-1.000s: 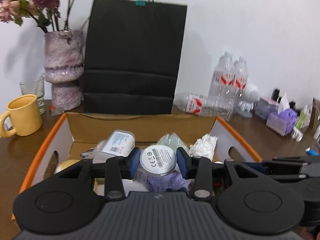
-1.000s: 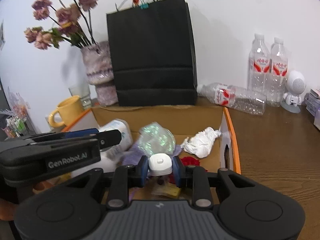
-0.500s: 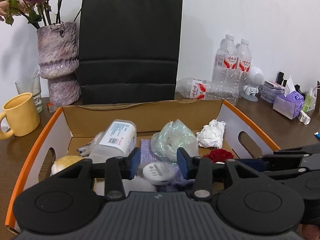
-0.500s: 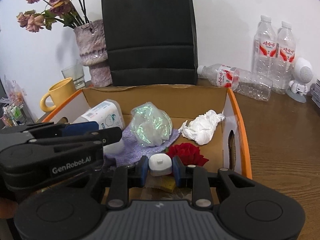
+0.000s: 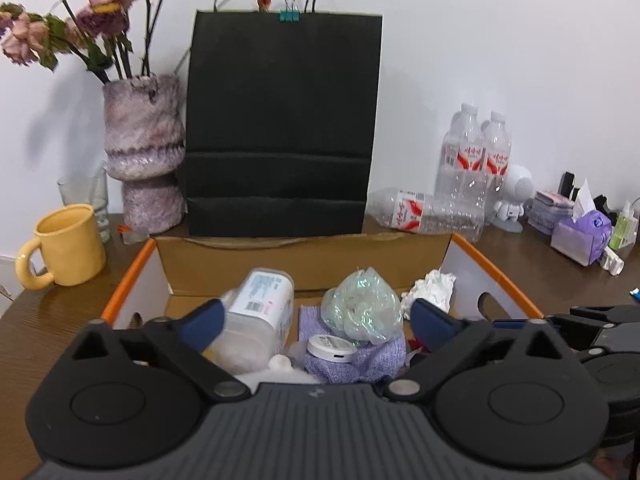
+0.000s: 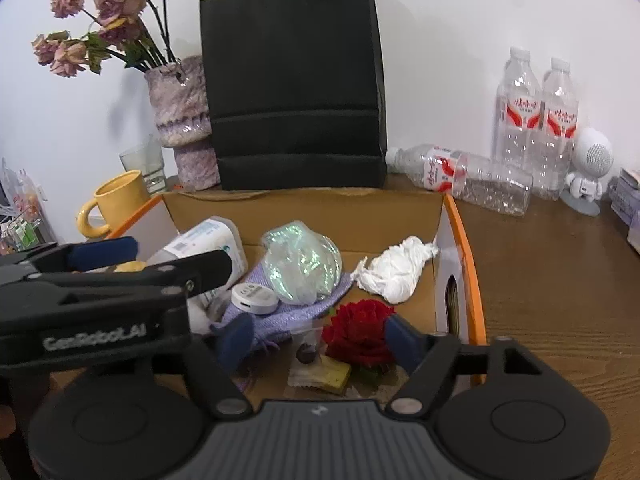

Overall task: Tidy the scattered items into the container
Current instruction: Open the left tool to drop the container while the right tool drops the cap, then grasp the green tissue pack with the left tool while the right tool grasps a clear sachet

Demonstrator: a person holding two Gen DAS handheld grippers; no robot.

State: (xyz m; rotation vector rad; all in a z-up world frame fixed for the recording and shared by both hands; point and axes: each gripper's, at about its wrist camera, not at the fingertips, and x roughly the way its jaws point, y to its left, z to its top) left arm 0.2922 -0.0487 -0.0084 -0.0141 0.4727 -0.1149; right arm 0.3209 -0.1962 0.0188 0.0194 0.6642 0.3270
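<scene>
As the left gripper point(image 5: 316, 316) jaws open, the round white puck point(image 5: 331, 349), held a second ago, lies free on the purple cloth point(image 5: 360, 360) at 6 o'clock in the cardboard box point(image 5: 304, 256). Right view: right gripper point(image 6: 320, 338) jaws are opening too, empty over the red rose point(image 6: 360, 330); its small white item is gone from view. Both drops look done.

1. Left hand-held gripper point(image 5: 314, 320): jaws opening, nothing between them; the round white device point(image 5: 331, 349) it gripped now lies on the purple cloth point(image 5: 360, 360) in the box point(image 5: 304, 256).
2. Right hand-held gripper point(image 6: 316, 338): jaws opening; its small white item is gone from between them.
</scene>
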